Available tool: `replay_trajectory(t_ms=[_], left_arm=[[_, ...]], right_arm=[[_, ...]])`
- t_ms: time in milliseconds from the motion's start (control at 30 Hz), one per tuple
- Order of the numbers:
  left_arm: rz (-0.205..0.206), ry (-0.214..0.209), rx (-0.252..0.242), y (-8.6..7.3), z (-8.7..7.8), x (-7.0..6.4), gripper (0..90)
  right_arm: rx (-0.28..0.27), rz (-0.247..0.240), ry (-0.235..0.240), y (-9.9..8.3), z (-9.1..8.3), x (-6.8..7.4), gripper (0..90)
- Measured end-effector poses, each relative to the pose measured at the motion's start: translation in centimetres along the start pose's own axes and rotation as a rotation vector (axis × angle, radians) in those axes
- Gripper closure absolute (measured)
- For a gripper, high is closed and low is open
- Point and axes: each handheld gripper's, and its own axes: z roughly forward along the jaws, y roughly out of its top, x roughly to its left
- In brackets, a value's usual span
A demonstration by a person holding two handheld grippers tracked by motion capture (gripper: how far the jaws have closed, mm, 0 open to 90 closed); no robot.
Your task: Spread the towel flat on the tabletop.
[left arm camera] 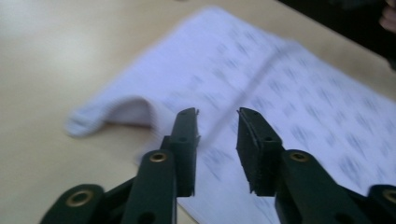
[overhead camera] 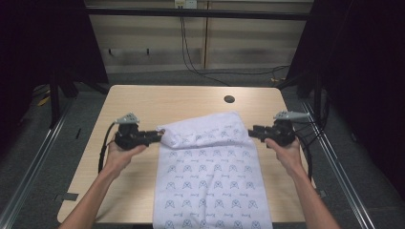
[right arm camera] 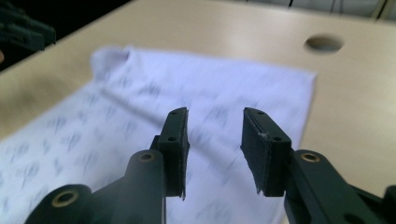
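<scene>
A white cloth [overhead camera: 210, 167] with a small blue printed pattern lies on the wooden table [overhead camera: 143, 100], its near end hanging over the front edge and its far end folded back on itself. My left gripper [overhead camera: 156, 136] is at the cloth's left edge by the fold, open, with nothing between its jaws. In the left gripper view the gripper [left arm camera: 218, 122] hovers over the cloth [left arm camera: 280, 93] near a lifted corner. My right gripper [overhead camera: 252, 132] is at the cloth's right edge, open and empty. In the right gripper view the gripper [right arm camera: 215, 122] points across the cloth [right arm camera: 140, 107].
A round hole [overhead camera: 229, 99] sits in the table's far right part, also seen as the hole [right arm camera: 323, 43]. Bare tabletop lies left, right and beyond the cloth. Metal rails run along both sides of the table, and cables lie on the floor behind.
</scene>
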Motion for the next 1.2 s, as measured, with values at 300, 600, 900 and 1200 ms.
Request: replay_trajectory(t_ms=[300, 600, 900, 1200], left_arm=[[0.109, -0.037, 0.202, -5.0, 3.8, -4.2, 72.8], [0.055, -0.148, 0.246, -7.1, 0.9, -6.1, 80.1], [-0.003, -0.051, 0.177, -6.6, 1.6, -4.2, 67.1], [0.07, -0.131, 0.225, -6.8, 1.9, -6.1, 77.4]], right_arm=[[0.218, -0.065, 0.026, -5.8, 2.2, 2.4, 62.9], [0.249, -0.092, -0.008, -7.2, 2.4, 2.7, 65.3], [0.268, -0.09, -0.039, -8.5, 0.1, 3.1, 89.1], [0.293, -0.034, -0.015, -11.2, -4.1, 5.0, 82.4]])
